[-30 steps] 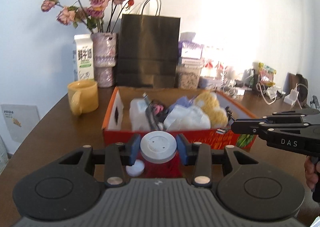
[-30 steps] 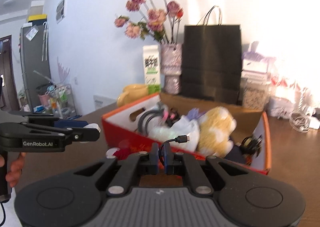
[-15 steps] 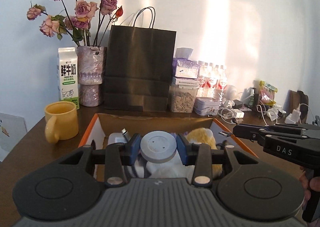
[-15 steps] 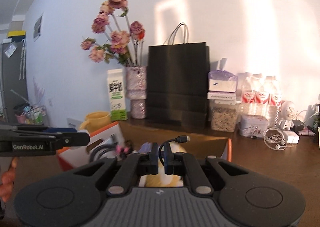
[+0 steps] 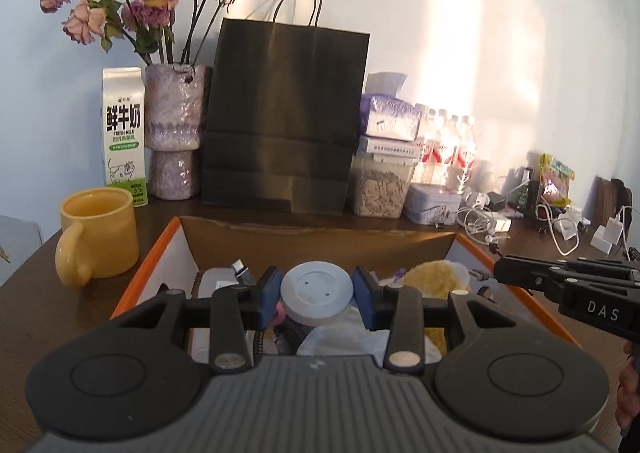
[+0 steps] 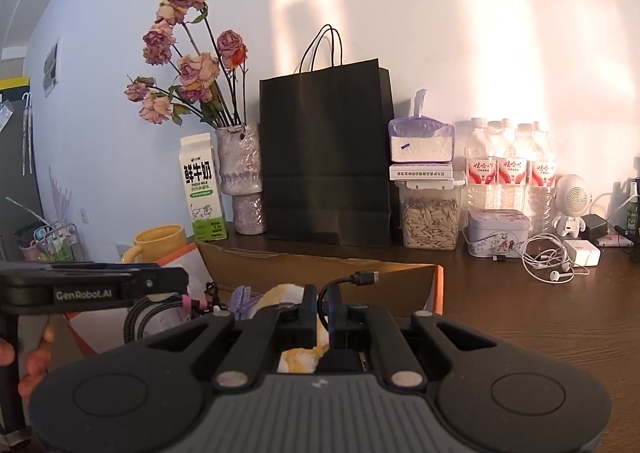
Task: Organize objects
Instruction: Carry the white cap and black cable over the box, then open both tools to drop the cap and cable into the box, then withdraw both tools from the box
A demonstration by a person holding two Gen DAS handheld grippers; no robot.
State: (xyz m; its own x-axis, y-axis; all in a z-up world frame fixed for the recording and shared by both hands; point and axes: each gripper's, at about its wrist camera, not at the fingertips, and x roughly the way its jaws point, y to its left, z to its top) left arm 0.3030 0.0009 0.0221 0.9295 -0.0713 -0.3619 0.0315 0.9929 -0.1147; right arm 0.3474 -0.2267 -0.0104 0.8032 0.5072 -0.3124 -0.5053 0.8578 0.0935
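- I hold my left gripper (image 5: 317, 295) over the orange box (image 5: 152, 253). Its two blue pads squeeze a jar with a round grey lid (image 5: 317, 293), one pad on each side.
- A second ago this jar was in front of the box, low by its near wall. Now it hangs above the inside of the box, over the white cloth (image 5: 344, 337) and the other things in there.
- My right gripper (image 6: 325, 311) is squeezed tight together on a thin black cable (image 6: 340, 285). The cable loops up from between the fingers, and its small plug points to the right.
- That cable has also come forward. Before, it was short of the near wall of the box. Now it sits above the yellow fluffy toy (image 6: 280, 293) inside the box, close to the far brown wall.
- Both hands moved in toward the box together, and neither grip has changed along the way.
- I think this means both things are nearly where they belong. The next job is probably to lower them and let go.
- The box is already quite full, so I would look for a gap. The jar could tip over on the soft cloth.
- The yellow mug (image 5: 98, 235) stands just left of the box, and the black paper bag (image 5: 286, 117) stands behind it.
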